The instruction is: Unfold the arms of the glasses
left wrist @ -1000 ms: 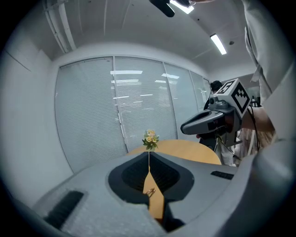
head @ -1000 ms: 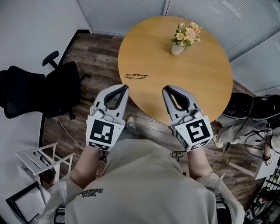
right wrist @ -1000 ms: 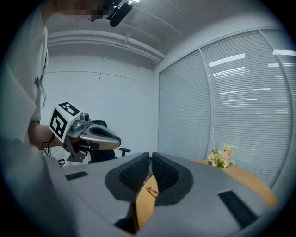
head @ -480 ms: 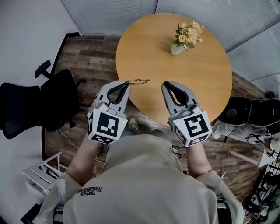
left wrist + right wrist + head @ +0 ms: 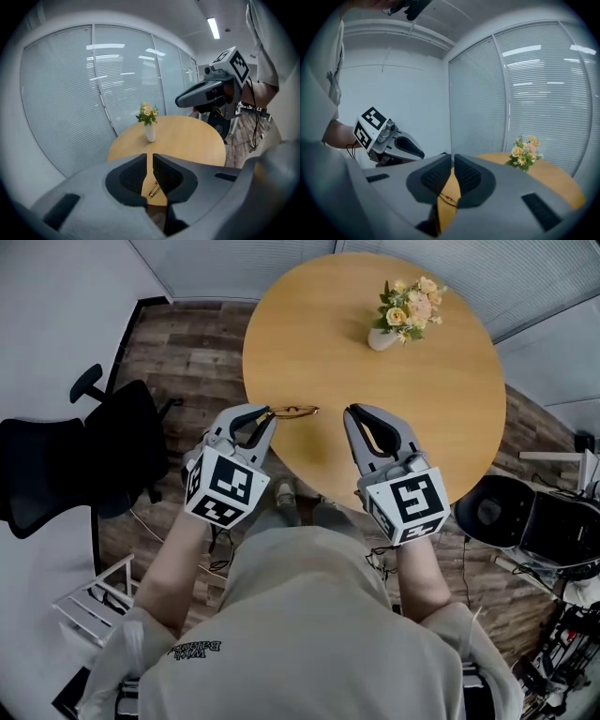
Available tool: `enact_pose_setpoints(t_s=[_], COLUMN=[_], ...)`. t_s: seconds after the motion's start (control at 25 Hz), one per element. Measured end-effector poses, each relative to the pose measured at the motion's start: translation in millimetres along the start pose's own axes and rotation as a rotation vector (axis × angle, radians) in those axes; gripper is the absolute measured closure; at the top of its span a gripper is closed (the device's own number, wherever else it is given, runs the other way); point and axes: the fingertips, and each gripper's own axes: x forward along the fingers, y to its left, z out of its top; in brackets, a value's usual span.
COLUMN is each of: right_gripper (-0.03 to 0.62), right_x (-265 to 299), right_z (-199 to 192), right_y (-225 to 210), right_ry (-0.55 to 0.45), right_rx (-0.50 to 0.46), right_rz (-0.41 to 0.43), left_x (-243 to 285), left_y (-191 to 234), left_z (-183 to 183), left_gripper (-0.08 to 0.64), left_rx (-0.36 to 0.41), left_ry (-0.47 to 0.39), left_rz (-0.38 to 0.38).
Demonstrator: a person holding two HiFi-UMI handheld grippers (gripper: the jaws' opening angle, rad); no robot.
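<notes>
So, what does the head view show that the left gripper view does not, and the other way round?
Only the head view: the black office chair at the picture's left and the white rack on the floor. Only the left gripper view: the ceiling light. Both: the round table, the vase of flowers, the glasses near the table's edge, and the right gripper.

Round wooden table (image 5: 427,404) bearing gold-rimmed glasses (image 5: 295,412) and a flower vase (image 5: 382,339)
</notes>
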Motion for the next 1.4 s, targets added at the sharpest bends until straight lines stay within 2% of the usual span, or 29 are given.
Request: enact_pose_setpoints(t_s=[0.12,0.2,0.24,0.44,0.64,0.8,1.04,1.24,1.4], right_gripper=[0.552,0.552,0.552,0.552,0.552,0.552,0.552,0.552,0.552], right_x=[6.5,10.0,11.3,17.1,25.8,33.1,41.4,45.8,47.3], right_z=[-9.3,-15.9,-19.3,-35.4,-51.3,-64.6,-82.1,-93.6,-103.8], right_y=[-6.6,-11.4,-13.8,-22.7,-27.5,-34.0,-52.9,-68.3,-76.6], right_ry=[0.018,0.032,0.039,0.068,0.091,0.115,0.147,0.168,0.179], right_rx=[0.005,0.012,0.016,0.028,0.045,0.054,0.066,0.081,0.099], right_rz=[0.023,0.033,0.037,0.056,0.078,0.082,0.064,0.061,0.051], left_x=[21.6,38.2,46.9,89.4,126.3,149.2,182.1,202.0,211.0], left_y=[0.8,-1.4,-3.2,-12.4,-14.3,-20.4,-32.8,-33.6,-33.3], left_z=[-8.8,-19.4,-24.9,-51.7,-82.4,-105.3,-144.7,-162.2,-182.2], left_gripper=[0.529,0.433,0.426,0.426,0.426,0.426,0.422,0.42,0.42], left_rx=[0.06,0.121,0.15,0.196,0.277,0.339,0.371,0.382,0.435], left_ry=[0.066,0.13,0.158,0.24,0.341,0.41,0.512,0.559,0.635], left_rz=[-0.001,-0.012,-0.02,-0.058,-0.067,-0.106,-0.186,-0.196,-0.212])
